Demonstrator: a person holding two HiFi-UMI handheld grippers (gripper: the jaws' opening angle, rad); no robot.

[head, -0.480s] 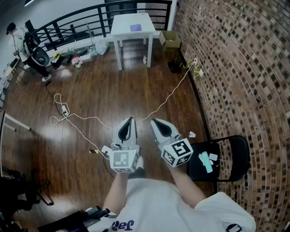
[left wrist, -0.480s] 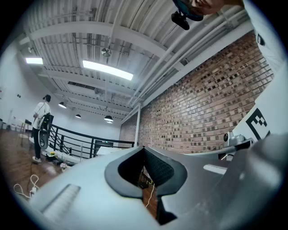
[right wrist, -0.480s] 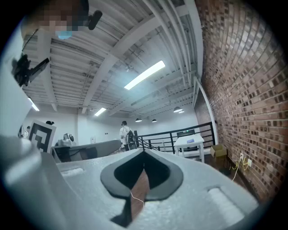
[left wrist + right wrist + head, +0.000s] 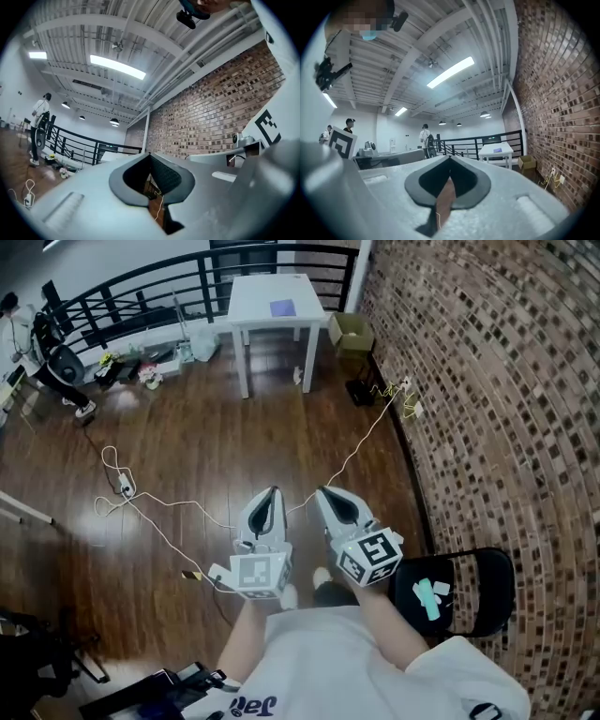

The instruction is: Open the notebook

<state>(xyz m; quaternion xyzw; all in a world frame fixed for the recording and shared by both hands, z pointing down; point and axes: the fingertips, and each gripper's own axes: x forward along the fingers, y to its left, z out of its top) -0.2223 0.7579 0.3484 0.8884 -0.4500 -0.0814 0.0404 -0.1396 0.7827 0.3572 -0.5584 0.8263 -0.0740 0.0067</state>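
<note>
A small purple notebook (image 4: 282,307) lies closed on a white table (image 4: 255,298) far across the room, by the black railing. My left gripper (image 4: 273,491) and right gripper (image 4: 322,491) are held side by side at waist height over the wooden floor, far short of the table. Both point toward it. In the right gripper view the table (image 4: 488,152) and the notebook (image 4: 498,150) show beyond the right gripper (image 4: 450,157), whose jaws meet with nothing between them. The left gripper (image 4: 150,153) likewise has its jaws together and empty.
A brick wall (image 4: 487,381) runs along the right. A black folding chair (image 4: 469,589) with teal bits on its seat stands at my right. White cables (image 4: 169,507) and a power strip (image 4: 125,488) trail across the floor. A cardboard box (image 4: 351,332) sits beside the table; people stand far left.
The head view has shifted a little, so the table and floor cables sit lower and the table looks slightly nearer. Both grippers keep the same shut, side-by-side pose.
</note>
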